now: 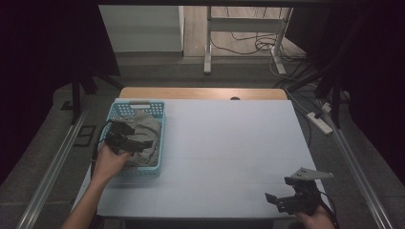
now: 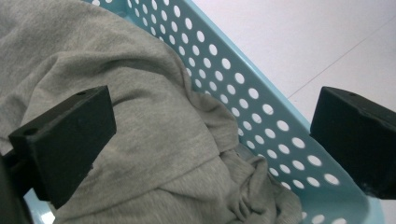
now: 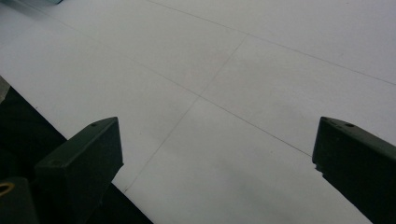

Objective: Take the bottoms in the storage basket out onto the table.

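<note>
A light blue perforated basket [image 1: 125,110] stands on the left of the white table, with a grey cloth [image 1: 149,125] bundled inside it. My left gripper [image 1: 143,142] hovers over the basket, jaws wide apart just above the cloth. In the left gripper view the grey cloth [image 2: 154,126] lies between the open jaws, against the basket's dotted wall [image 2: 261,121]. My right gripper [image 1: 273,198] rests low near the table's front right edge, open, with nothing between its jaws. In the right gripper view its jaws frame bare white tabletop [image 3: 224,93].
The white table surface [image 1: 229,143] stretches from the basket to the right edge. A wooden strip [image 1: 200,93] runs along the far side. Beyond it stand a metal frame [image 1: 248,33] and floor cables; a power strip [image 1: 321,123] lies at the right.
</note>
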Demonstrator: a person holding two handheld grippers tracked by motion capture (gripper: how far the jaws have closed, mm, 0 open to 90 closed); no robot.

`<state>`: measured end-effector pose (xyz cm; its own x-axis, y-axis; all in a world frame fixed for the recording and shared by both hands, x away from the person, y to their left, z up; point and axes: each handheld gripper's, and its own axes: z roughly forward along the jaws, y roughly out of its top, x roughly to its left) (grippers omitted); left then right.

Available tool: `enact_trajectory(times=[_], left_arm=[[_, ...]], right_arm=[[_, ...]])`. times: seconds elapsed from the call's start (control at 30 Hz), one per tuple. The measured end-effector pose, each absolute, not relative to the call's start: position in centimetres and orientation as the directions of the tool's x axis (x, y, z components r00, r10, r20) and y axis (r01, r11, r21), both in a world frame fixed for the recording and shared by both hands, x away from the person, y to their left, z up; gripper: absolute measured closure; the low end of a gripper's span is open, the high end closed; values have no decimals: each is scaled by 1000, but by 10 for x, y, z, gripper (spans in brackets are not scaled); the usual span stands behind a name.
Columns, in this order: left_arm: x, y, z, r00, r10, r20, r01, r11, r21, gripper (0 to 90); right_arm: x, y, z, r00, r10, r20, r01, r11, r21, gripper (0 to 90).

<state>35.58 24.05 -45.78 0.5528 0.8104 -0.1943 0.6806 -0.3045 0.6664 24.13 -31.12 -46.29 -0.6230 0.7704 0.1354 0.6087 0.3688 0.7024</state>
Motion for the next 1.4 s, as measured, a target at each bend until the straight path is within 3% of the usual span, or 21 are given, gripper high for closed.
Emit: enact_trajectory(times=[0.67, 1.4], left_arm=[[393, 231, -466, 525, 837, -154, 720, -340, 605, 1], [429, 236, -507, 455, 881, -129, 808, -348, 475, 0]], right_arm=[[242, -311, -463, -628, 765, 143, 613, 373, 696, 22], [242, -311, -463, -633, 761, 144, 611, 376, 696, 22]])
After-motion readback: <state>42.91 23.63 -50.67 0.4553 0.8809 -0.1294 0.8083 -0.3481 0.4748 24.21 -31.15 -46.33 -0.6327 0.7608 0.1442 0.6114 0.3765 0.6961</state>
